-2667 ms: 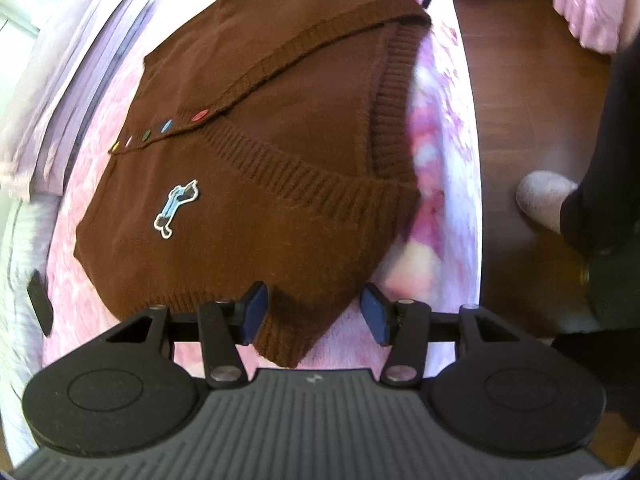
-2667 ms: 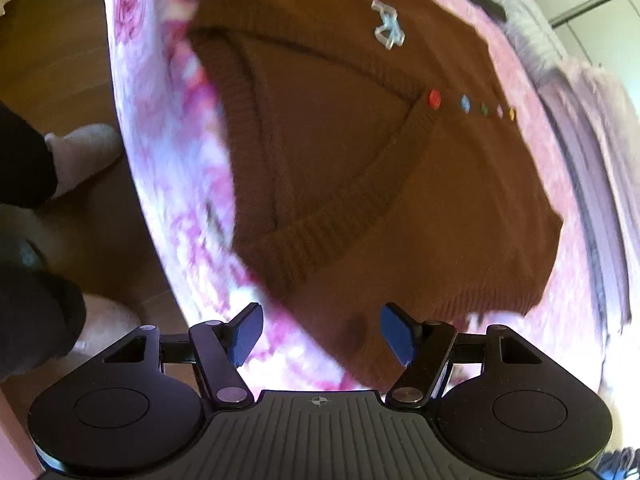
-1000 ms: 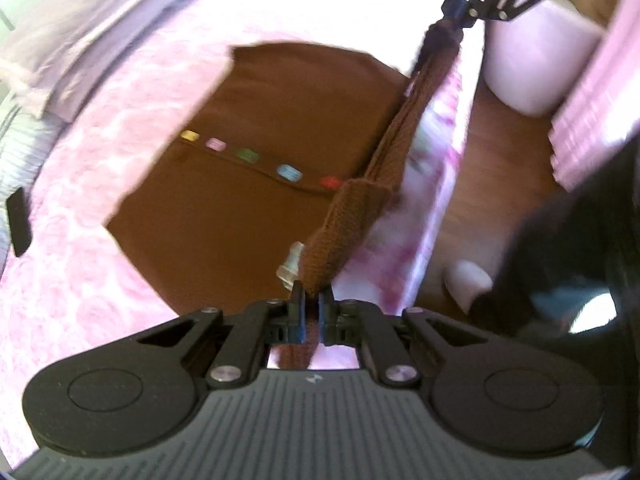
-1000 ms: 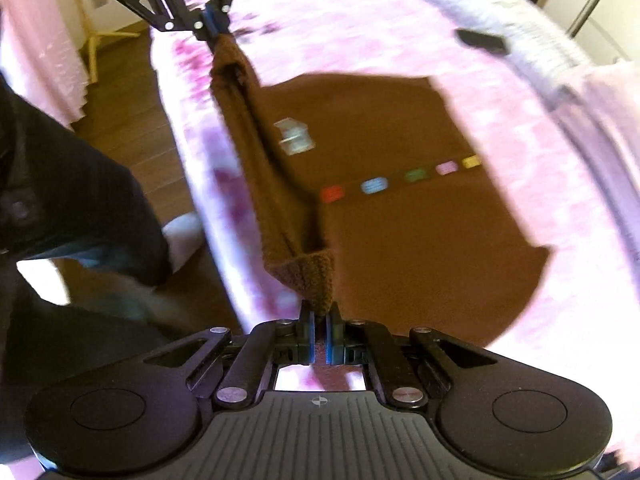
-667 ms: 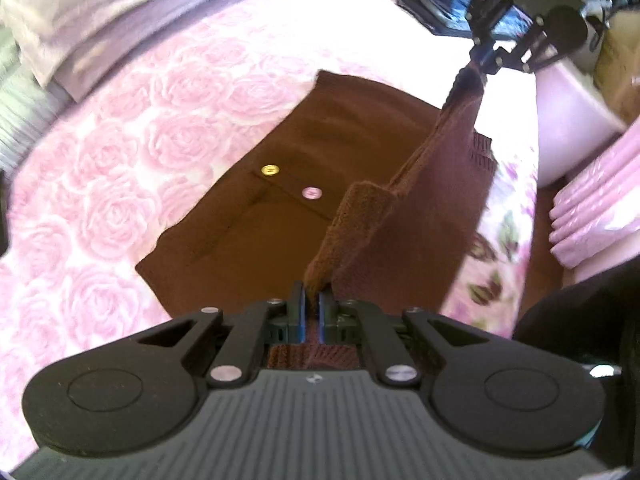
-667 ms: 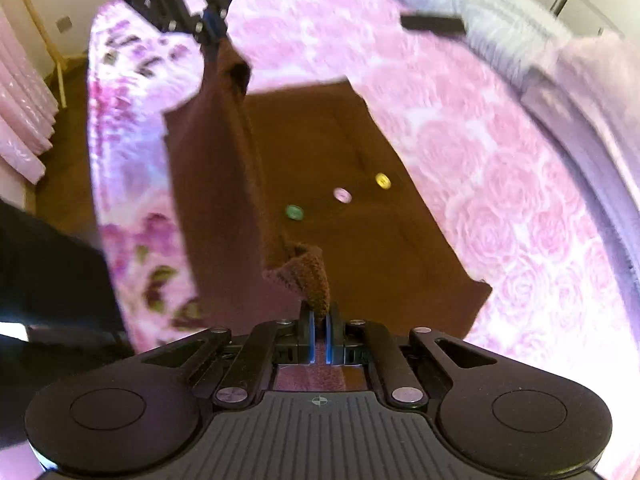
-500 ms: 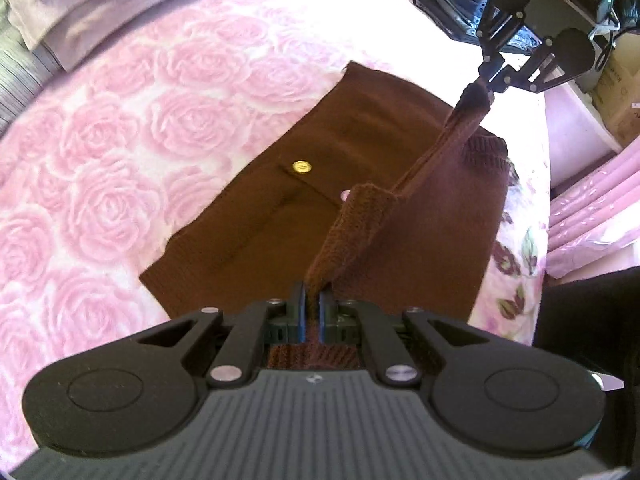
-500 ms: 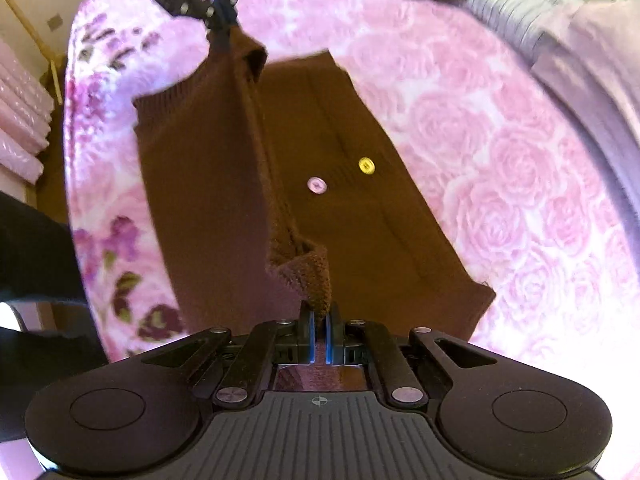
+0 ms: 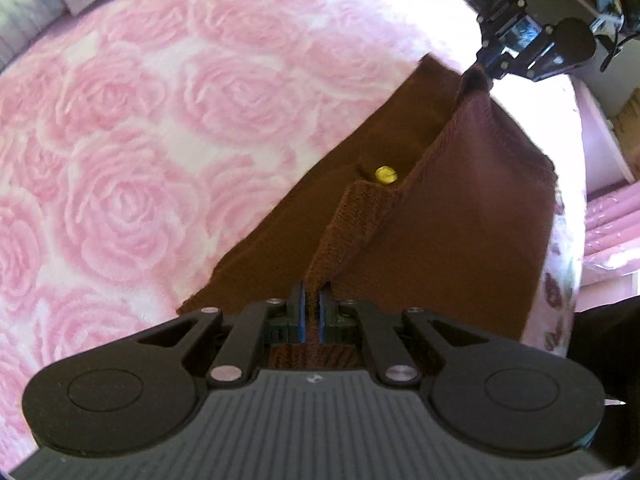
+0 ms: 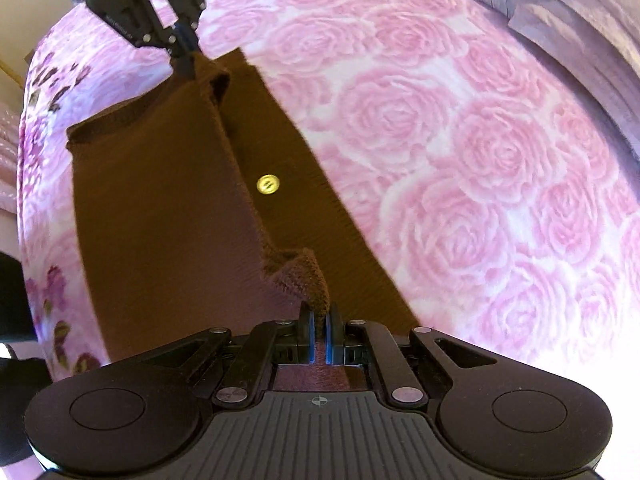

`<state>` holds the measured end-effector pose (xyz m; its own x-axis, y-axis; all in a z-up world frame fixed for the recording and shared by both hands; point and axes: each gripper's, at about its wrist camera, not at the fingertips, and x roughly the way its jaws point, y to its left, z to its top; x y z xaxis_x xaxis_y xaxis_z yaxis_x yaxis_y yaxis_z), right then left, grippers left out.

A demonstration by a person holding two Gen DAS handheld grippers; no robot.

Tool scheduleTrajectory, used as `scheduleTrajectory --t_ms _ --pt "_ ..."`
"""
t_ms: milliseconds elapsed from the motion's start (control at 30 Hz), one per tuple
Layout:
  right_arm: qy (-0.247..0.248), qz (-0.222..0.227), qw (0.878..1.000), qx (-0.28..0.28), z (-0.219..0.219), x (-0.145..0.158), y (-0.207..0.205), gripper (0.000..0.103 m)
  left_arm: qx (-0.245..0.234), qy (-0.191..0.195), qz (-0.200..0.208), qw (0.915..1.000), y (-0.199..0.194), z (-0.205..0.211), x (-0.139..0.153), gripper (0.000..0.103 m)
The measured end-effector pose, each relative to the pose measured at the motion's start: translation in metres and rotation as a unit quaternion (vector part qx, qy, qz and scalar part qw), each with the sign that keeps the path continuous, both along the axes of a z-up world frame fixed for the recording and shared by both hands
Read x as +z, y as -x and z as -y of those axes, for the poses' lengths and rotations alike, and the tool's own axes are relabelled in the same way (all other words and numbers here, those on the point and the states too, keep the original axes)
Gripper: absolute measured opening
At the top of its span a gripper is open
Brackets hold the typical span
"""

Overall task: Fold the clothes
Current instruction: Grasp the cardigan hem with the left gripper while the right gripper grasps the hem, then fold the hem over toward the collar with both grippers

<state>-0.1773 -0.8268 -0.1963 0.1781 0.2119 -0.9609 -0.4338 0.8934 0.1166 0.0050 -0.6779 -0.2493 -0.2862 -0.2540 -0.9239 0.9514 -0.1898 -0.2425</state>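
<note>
Brown knit cardigan (image 9: 460, 216) spread on the rose-patterned pink blanket (image 9: 132, 128), its near half lifted and carried over the lower layer. Left gripper (image 9: 311, 312) clamped tight on a ribbed corner of the cardigan, fingers pressed together with knit between them. Right gripper (image 10: 319, 336) likewise pinched on the opposite ribbed corner (image 10: 308, 280), raised just above the cardigan. Lifted edge stretched taut between the two. One yellow button (image 10: 268, 184) exposed on the lower layer, just beside the raised fold. No readable writing.
</note>
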Motion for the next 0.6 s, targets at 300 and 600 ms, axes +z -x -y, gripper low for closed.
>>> scheduleTrajectory --t_ms 300,600 --pt "-0.017 0.022 0.998 -0.058 0.025 -0.04 -0.012 0.004 0.075 -0.001 0.011 0.9971 -0.023 0.008 -0.021 0.011" --pt "-0.04 0.065 0.968 -0.24 0.045 -0.025 0.029 0.049 0.161 0.022 0.011 0.9866 -0.041 -0.012 -0.003 0.015"
